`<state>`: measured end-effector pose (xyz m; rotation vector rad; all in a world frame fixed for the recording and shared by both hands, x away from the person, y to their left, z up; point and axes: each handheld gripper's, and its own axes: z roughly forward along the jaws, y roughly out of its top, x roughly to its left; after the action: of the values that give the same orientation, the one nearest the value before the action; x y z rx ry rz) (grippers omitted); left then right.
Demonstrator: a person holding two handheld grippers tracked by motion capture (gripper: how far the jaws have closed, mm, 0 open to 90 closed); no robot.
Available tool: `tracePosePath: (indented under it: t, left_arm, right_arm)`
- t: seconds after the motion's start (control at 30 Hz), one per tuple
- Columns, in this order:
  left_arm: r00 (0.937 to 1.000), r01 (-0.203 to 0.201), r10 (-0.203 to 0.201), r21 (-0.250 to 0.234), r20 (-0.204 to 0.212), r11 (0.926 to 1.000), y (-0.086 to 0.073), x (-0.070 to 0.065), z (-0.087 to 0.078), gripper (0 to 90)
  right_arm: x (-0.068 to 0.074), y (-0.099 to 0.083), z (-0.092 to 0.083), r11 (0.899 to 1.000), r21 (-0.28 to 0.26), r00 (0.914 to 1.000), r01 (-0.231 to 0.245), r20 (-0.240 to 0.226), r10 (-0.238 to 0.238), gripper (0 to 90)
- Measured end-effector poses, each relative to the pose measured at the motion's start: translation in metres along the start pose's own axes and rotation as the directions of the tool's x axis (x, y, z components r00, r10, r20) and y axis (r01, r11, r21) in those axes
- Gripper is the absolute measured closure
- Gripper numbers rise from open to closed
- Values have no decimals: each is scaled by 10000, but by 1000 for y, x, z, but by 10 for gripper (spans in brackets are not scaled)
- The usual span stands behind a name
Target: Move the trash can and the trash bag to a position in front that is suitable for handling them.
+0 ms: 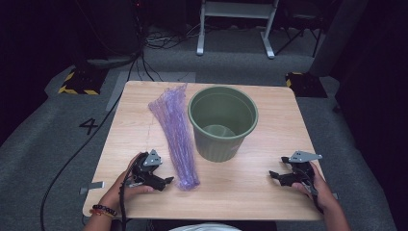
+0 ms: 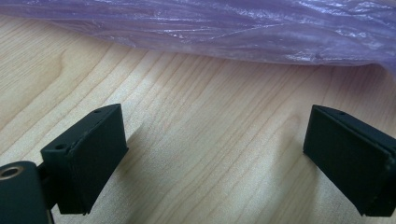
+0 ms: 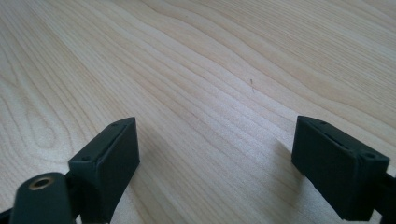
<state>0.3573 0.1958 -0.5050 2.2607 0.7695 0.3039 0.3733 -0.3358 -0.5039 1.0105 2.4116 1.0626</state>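
The left gripper (image 1: 166, 181) rests low on the wooden table (image 1: 269, 202), jaws spread wide with nothing between them, just beside the near end of the purple plastic bag (image 1: 175, 132). The bag lies stretched alongside the green bin (image 1: 223, 122). Well to the right, the right gripper (image 1: 274, 175) sits likewise wide apart and empty.

Light wood table (image 1: 269, 192): green bin (image 1: 223, 122) upright, purple plastic bag (image 1: 175, 134) just beside it.
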Motion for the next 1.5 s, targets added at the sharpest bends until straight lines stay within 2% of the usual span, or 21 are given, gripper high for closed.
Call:
tracePosePath:
  t: [0.63,0.77,0.8,0.87,0.9,0.97,1.23,1.33,1.4,1.5]
  left_arm:
    - [10000,33,-33,68,-75,10000,0,-1,-1,60]
    - [9998,133,-131,206,-121,9997,2,-2,-3,100]
    - [9999,132,-130,183,-106,9997,3,-2,-4,143]
    - [9998,180,-180,-19,-55,9998,4,-1,-7,196]
    - [9998,206,-206,-142,-19,9997,5,0,-8,158]
    - [9995,297,-295,-457,58,9985,7,0,-11,177]
    - [9999,119,-126,-701,-105,9975,15,-4,-11,167]
    - [9998,101,-118,-974,-161,9952,20,-4,-13,171]
    - [9997,159,-180,-1366,-142,9905,27,-5,-14,195]
    - [9998,115,-136,-1504,-127,9886,31,-6,-13,212]
  right_arm:
    - [0,0,0,10000,3,10000,19,-15,-19,146]
    - [-1,0,0,10000,18,10000,35,-39,-34,141]
    - [-1,0,1,10000,21,10000,42,-50,-42,140]
    - [-1,1,1,10000,27,10000,44,-60,-44,139]
    - [-1,1,1,10000,23,10000,44,-52,-44,139]
    - [-1,1,1,10000,25,10000,46,-59,-46,139]
    - [-1,1,1,10000,23,10000,48,-54,-48,139]
    - [-1,1,1,10000,26,10000,52,-64,-52,139]
    - [-1,1,1,10000,27,10000,59,-77,-58,138]
    - [-1,1,1,10000,29,10000,57,-75,-57,138]
